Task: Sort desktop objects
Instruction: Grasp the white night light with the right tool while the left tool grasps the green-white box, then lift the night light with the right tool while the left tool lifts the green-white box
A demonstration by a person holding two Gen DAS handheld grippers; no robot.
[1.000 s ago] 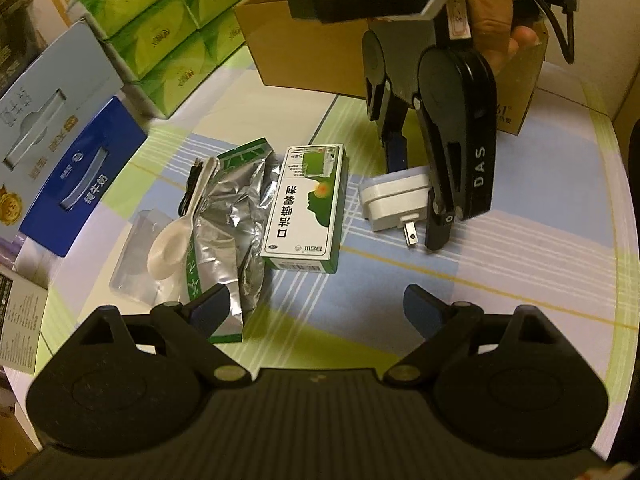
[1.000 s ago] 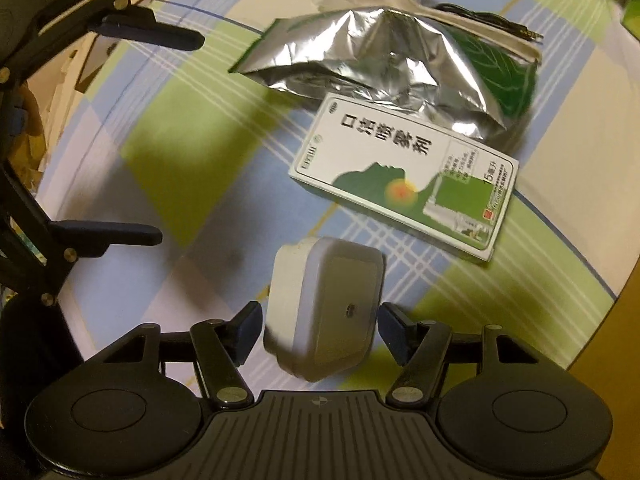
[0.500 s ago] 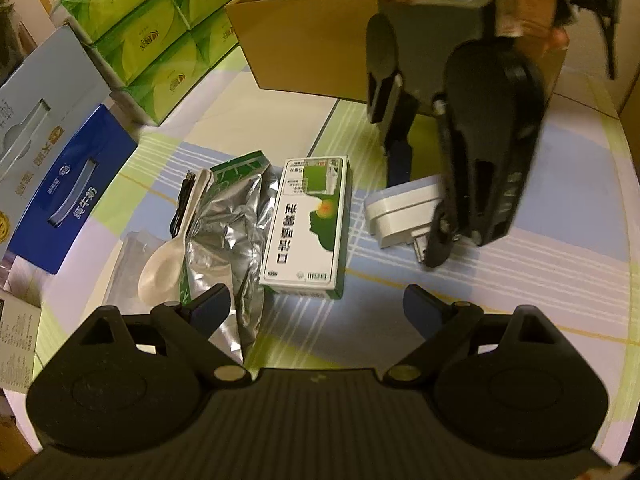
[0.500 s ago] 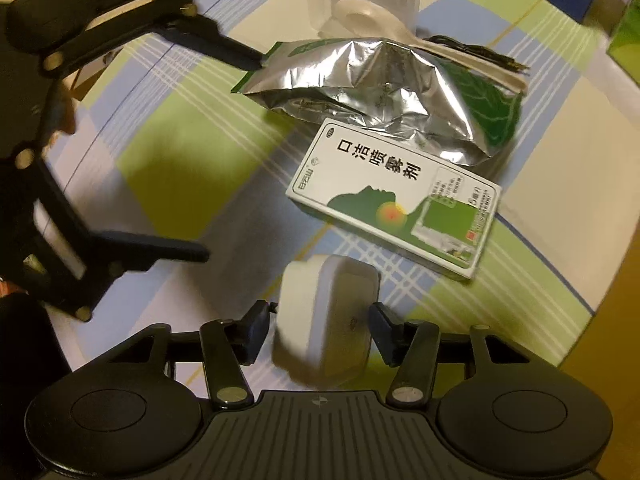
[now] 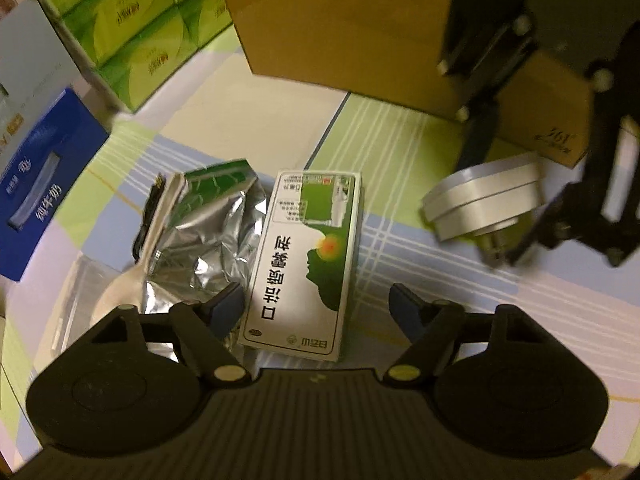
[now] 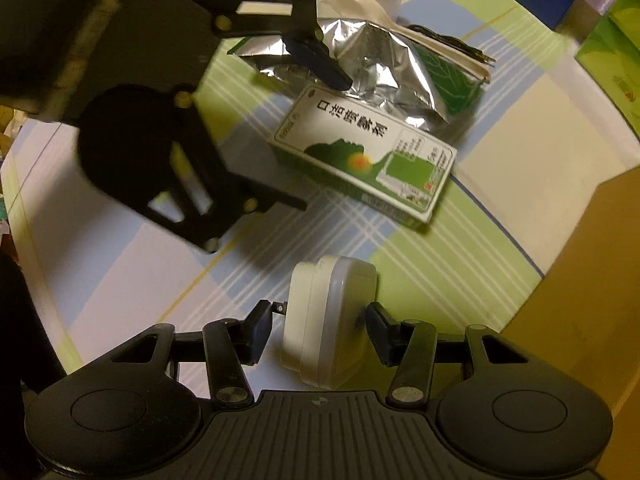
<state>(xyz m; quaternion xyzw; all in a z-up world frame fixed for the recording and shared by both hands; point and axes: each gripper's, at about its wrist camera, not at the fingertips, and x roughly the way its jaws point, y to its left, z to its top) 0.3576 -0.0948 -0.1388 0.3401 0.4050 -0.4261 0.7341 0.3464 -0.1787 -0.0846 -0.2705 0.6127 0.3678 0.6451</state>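
The right gripper (image 6: 316, 330) is clamped on a white plug-in adapter (image 6: 330, 326), one finger on its flat face, the other at the pronged side, and holds it lifted clear of the checked tablecloth (image 6: 132, 280). In the left wrist view the adapter (image 5: 486, 200) hangs in front of a brown cardboard box (image 5: 340, 28).

The left gripper (image 5: 316, 304) has its jaws spread wide and empty, low over the near end of a green-and-white carton (image 5: 308, 258), which lies flat on the cloth between its fingers. Just left of the carton sits a crumpled silver foil pouch (image 5: 200, 224), with a white plastic spoon (image 6: 360, 4) and a thin black cable (image 6: 448, 42) beyond it.

The step in hand looks like carrying the adapter away for sorting, probably toward the cardboard box, though that is a judgement. Next, the left gripper would need to drop around the carton's long sides and close squarely.

The carton bears large Chinese characters, seemingly naming a mouth spray. A blue box (image 5: 36, 184) far left carries white Chinese writing, too blurred to read surely. Green tissue packs (image 5: 132, 20) show illegible print.
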